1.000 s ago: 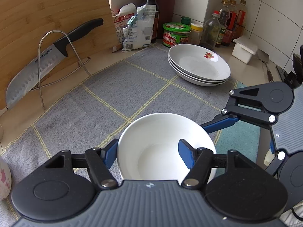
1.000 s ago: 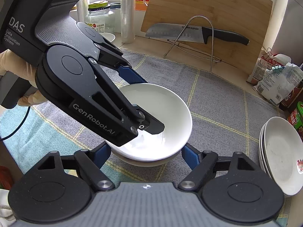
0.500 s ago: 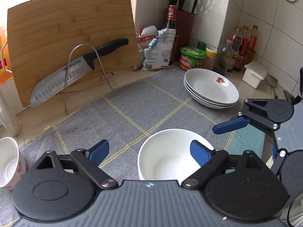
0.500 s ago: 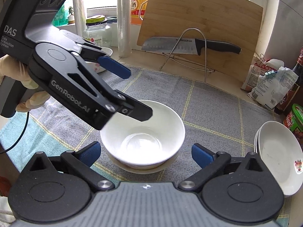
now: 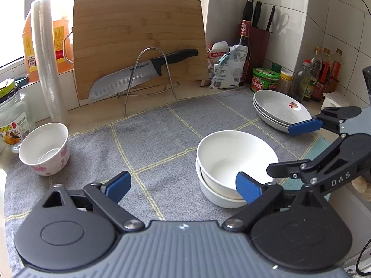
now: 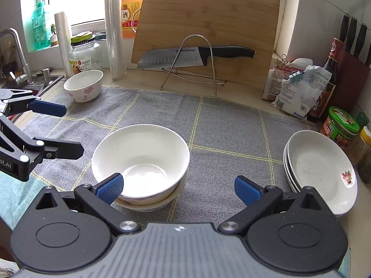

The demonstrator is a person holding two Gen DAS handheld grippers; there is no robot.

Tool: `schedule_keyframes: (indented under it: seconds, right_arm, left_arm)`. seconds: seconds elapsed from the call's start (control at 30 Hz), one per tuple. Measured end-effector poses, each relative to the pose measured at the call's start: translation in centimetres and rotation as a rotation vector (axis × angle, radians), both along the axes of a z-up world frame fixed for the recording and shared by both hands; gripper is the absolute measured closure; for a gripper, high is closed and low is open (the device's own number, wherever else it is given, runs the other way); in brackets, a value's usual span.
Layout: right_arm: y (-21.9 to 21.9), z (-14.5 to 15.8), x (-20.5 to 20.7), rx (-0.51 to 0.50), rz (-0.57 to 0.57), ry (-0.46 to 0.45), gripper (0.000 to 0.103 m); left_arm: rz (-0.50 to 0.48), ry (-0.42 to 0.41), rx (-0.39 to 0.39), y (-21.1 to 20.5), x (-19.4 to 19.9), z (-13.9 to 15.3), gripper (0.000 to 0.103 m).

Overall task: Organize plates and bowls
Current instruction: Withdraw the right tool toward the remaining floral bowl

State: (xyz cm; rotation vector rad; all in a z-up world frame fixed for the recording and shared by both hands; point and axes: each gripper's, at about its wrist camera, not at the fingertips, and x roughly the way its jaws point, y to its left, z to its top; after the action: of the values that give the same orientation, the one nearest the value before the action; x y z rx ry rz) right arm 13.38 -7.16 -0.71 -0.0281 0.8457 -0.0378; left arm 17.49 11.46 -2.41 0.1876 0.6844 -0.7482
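Jaws of both tools stand spread with nothing pinched: the left gripper (image 5: 183, 186), whose jaws have just been opening, hangs over bare grey cloth (image 5: 150, 139) near its front edge, and the right gripper (image 6: 178, 188), likewise just opened, hovers by two nested white bowls (image 6: 141, 159), its left pad in front of their rim. Toward the cloth's right edge sits a stack of shallow plates (image 6: 322, 169), while a small flowered bowl (image 5: 45, 148) stands apart at the far left corner. Beyond the cloth's far edge a knife (image 5: 139, 76) rests on a wire rack against a wooden cutting board (image 5: 139, 30).
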Motion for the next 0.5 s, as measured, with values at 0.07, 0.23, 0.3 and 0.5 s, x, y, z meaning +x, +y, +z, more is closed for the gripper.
schedule_keyframes:
  seconds: [0.07,0.23,0.3,0.5]
  right_arm:
    - [0.4,0.2,-0.1,0.017,-0.015,-0.007,0.000]
    - [1.8,0.7,0.4,0.048,0.020,-0.010,0.000]
    - [2.3,0.8,0.9,0.048,0.063,-0.007,0.000]
    - [2.9,1.2,1.7,0.041,0.217,-0.034,0.000]
  left_arm:
    - [0.018,0.000,-0.014,0.9,-0.3,-0.1,0.006]
    - [0.082,0.006,-0.014,2.5,-0.4,-0.2,0.006]
    - [0.118,0.005,-0.016,3.1,-0.5,-0.2,0.005]
    - [0.272,0.036,-0.026,4.2,-0.6,-0.1,0.004]
